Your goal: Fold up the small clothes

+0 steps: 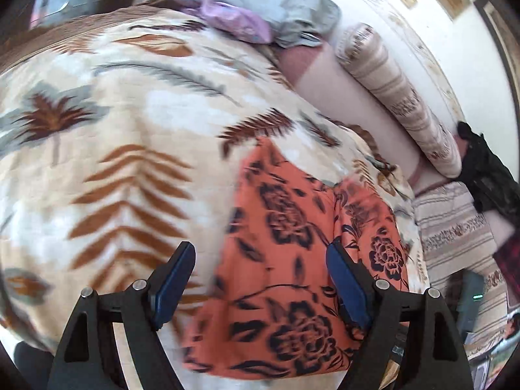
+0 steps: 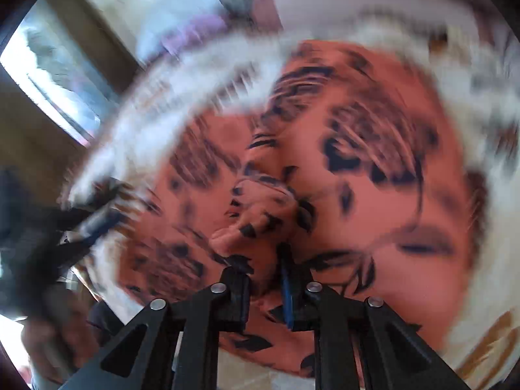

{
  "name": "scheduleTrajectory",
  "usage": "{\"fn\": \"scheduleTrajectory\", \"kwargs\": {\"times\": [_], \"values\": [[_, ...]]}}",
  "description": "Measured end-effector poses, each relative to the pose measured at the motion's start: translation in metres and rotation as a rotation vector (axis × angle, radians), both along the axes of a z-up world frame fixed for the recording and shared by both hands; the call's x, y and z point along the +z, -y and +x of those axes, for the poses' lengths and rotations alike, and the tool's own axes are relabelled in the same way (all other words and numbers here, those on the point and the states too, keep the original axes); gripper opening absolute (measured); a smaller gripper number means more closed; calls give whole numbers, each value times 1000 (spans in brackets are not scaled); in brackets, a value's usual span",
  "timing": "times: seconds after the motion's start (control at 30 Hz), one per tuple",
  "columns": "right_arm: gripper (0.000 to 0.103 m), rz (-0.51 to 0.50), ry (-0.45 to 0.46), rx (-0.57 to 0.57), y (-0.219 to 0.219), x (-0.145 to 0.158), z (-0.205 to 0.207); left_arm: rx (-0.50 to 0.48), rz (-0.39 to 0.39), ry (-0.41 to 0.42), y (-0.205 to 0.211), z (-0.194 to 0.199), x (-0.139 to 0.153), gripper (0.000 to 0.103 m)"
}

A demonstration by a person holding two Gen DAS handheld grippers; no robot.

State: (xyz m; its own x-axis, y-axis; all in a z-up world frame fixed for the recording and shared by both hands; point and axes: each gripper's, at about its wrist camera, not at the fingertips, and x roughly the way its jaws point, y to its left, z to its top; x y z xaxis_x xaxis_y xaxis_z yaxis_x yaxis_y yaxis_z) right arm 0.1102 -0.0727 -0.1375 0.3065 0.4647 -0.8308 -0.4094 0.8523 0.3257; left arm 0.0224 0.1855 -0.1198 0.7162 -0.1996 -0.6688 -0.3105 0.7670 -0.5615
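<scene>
The left gripper has black angular plastic arms with triangular cut-outs, round silver pins at the joints and dark blue pads lining its fingers. The right gripper is built alike: black linkages, silver pins, blue pad edges.

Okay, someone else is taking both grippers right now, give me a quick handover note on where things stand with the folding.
Left hand-held gripper: open, empty, over the near end of the orange floral garment.
Right hand-held gripper: shut on a bunched fold of that garment; this view is blurred.
Garment: on the leaf-print bedspread, near its edge. A purple and grey heap of cloth lies at the far end of the bed.
Done: one edge gripped.
Left: the fold is not finished; carry the gripped part over, lay it flat, release.
</scene>
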Motion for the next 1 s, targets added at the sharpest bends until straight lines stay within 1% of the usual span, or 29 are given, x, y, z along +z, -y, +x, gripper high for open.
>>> {"fn": "scheduleTrajectory", "kwargs": {"times": [0.03, 0.1, 0.17, 0.2, 0.3, 0.33, 0.37, 0.4, 0.47, 0.53, 0.6, 0.67, 0.7, 0.73, 0.77, 0.8, 0.83, 0.87, 0.9, 0.93, 0.97, 1.0], "values": [[13, 27, 27, -25, 4, 1, -1, 7, 2, -6, -6, -5, -3, 82], [13, 53, 24, -24, 4, 15, -1, 12, -5, -1, -10, -12, -4, 82], [12, 45, 57, 4, 1, 28, 0, 8, -45, 21, -12, -13, -3, 82], [12, 60, 53, 2, 2, 31, 1, -7, -69, 32, -10, -13, -2, 82], [12, 85, 51, -13, 1, 36, -2, -106, -127, 80, 8, -4, 9, 82], [12, 91, 57, -12, 1, 37, -5, -154, -169, 101, 18, 4, 13, 83], [12, 94, 63, -11, 2, 40, -7, -185, -190, 100, 24, 12, 16, 83], [12, 96, 68, -10, 3, 43, -11, -218, -207, 87, 32, 24, 18, 84], [12, 98, 85, -8, 10, 49, -15, -284, -281, 57, 46, 56, 17, 84], [12, 96, 109, -1, 18, 57, -23, -329, -332, -11, 59, 91, 15, 84], [12, 96, 137, 7, 23, 66, -28, -378, -375, -44, 73, 121, 13, 84], [12, 97, 162, 16, 25, 72, -33, -389, -347, -127, 86, 144, 9, 84], [12, 101, 172, 21, 27, 74, -35, -405, -343, -140, 92, 150, 9, 84], [12, 104, 181, 26, 29, 76, -38, -439, -356, -154, 100, 157, 7, 84], [12, 104, 191, 30, 31, 77, -41, -450, -370, -171, 104, 161, 3, 83], [12, 104, 199, 34, 32, 77, -43, -449, -374, -175, 107, 163, 2, 76], [12, 104, 201, 38, 34, 77, -45, -462, -362, -148, 110, 166, 5, 62], [12, 103, 202, 42, 35, 76, -47, -488, -320, -146, 113, 168, 8, 23], [12, 98, 206, 45, 35, 76, -49, -495, -284, -161, 114, 170, 10, 16], [12, 92, 212, 48, 35, 78, -50, -503, -267, -140, 114, 168, 17, 16], [12, 101, 216, 55, 35, 82, -51, -513, -228, -77, 112, 160, 32, 16], [12, 114, 226, 61, 34, 89, -54, -530, -177, 3, 109, 148, 53, 16]]}}
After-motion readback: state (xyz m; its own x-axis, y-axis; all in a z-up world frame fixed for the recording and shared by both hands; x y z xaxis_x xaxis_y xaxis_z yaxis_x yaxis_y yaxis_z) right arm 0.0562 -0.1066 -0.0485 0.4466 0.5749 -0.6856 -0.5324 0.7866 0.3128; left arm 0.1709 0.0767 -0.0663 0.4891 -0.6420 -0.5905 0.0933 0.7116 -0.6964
